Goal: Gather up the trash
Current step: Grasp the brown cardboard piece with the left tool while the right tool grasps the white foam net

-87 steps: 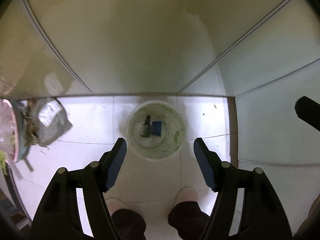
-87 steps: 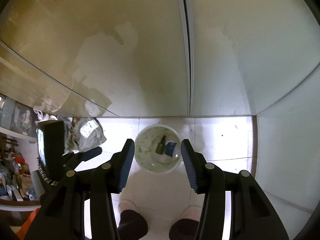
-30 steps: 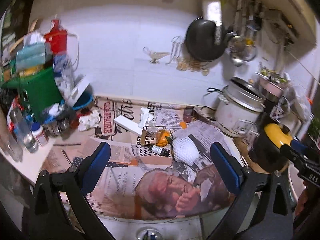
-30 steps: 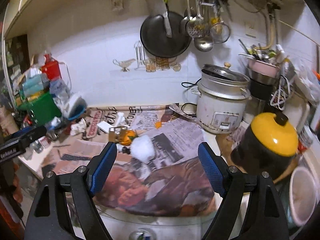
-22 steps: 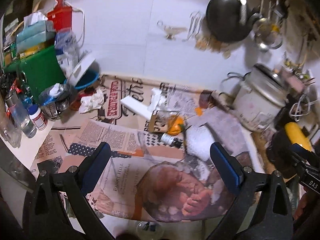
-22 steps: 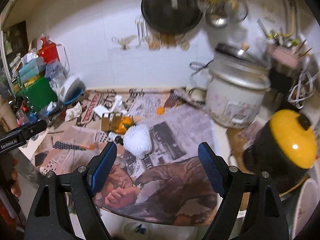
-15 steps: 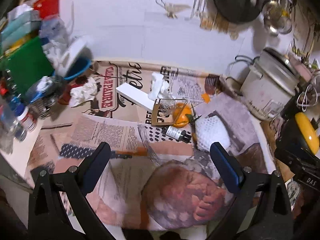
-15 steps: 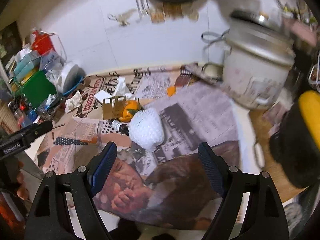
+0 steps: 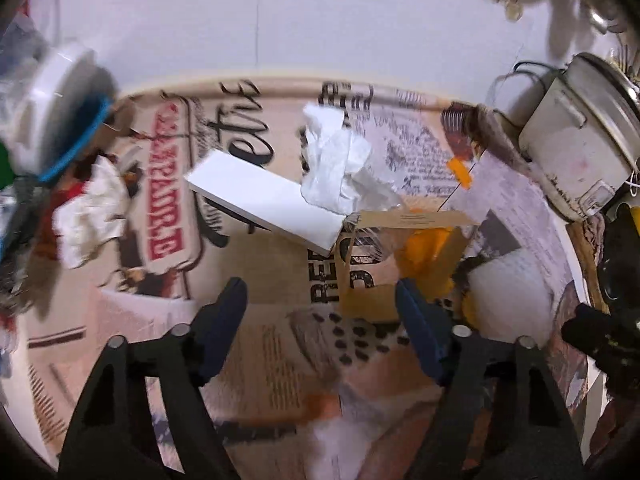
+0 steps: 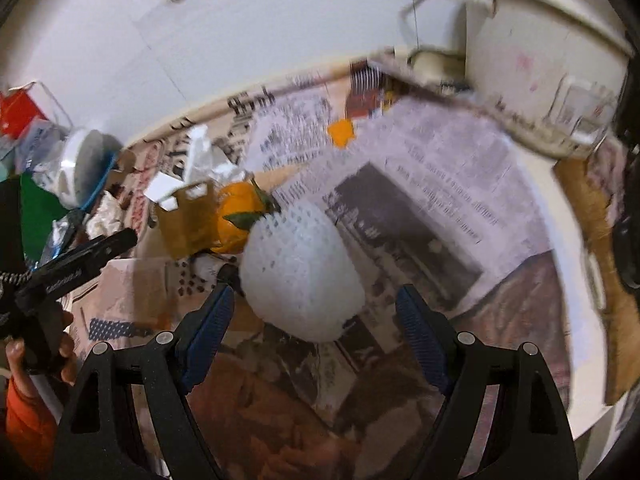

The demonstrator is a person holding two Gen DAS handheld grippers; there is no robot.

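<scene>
Both grippers have swung away from the floor bin I was looking into a few seconds ago and now point steeply down at the newspaper-covered worktop (image 9: pixel 256 364), much closer to it than a second back, so I judge the last drop is done and a fresh pickup is starting. Left gripper (image 9: pixel 320 320) carries nothing; its jaws are closing, yet I see only paper between them, with the cardboard carton (image 9: pixel 360 280) just beyond the right-hand finger, next to the white box (image 9: pixel 264 204) and the crumpled tissue (image 9: pixel 336 168) toward the back edge of the worktop. Right gripper (image 10: pixel 312 312) stands wide apart and empty, its fingers either side of the near end of the white foam net (image 10: pixel 300 264), which lies mid-worktop and which the pads do not press yet. An orange (image 10: pixel 240 212) touches the net on the far side and the carton leans against the orange, so I would say a careless close could drag fruit along with the trash. The person's left hand (image 10: pixel 44 360) shows at the left edge of the right view, gripping its tool low over the front edge of the worktop. A cooker (image 10: pixel 540 60) crowds the back right corner. Both views are smeared with motion, so fine contact is hard for me to call.
</scene>
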